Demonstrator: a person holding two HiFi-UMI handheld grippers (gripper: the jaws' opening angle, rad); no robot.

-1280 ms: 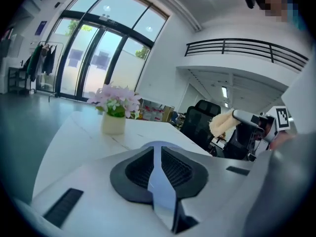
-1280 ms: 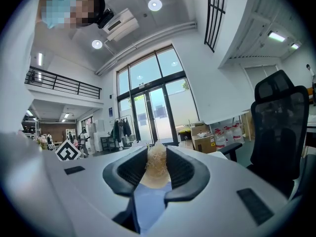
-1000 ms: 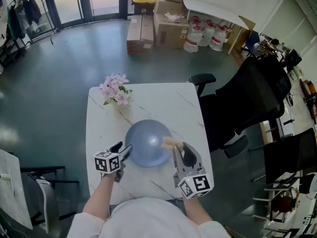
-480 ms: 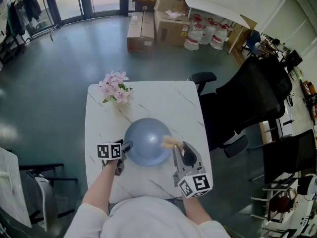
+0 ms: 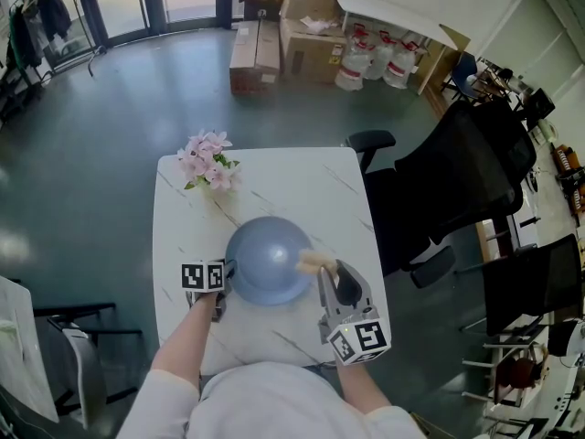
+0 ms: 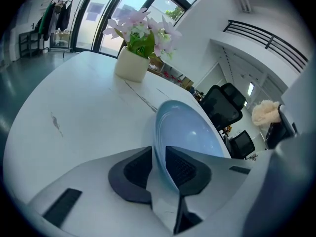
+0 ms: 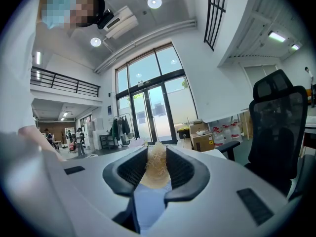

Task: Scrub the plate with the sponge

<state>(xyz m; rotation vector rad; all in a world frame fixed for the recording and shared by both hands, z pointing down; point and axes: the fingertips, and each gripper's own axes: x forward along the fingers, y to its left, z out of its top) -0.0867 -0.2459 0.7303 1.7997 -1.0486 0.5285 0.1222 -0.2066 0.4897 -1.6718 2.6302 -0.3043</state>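
The round blue plate lies on the white marble table in front of me. At its left edge sits my left gripper. Its jaws have just been closing, and in the left gripper view the plate's rim stands between the two pads, with the left gripper clamped on it. My right gripper hovers level over the plate's right edge, shut on a tan fibrous sponge. In the right gripper view the sponge fills the gap between the right gripper's pads.
A white pot of pink flowers stands at the table's far left corner, also in the left gripper view as the flower pot. A black office chair stands close on the right. Cardboard boxes sit far across the floor.
My left gripper has come down to the plate's left rim and its wide jaws have closed onto it. The right gripper and sponge have not moved.
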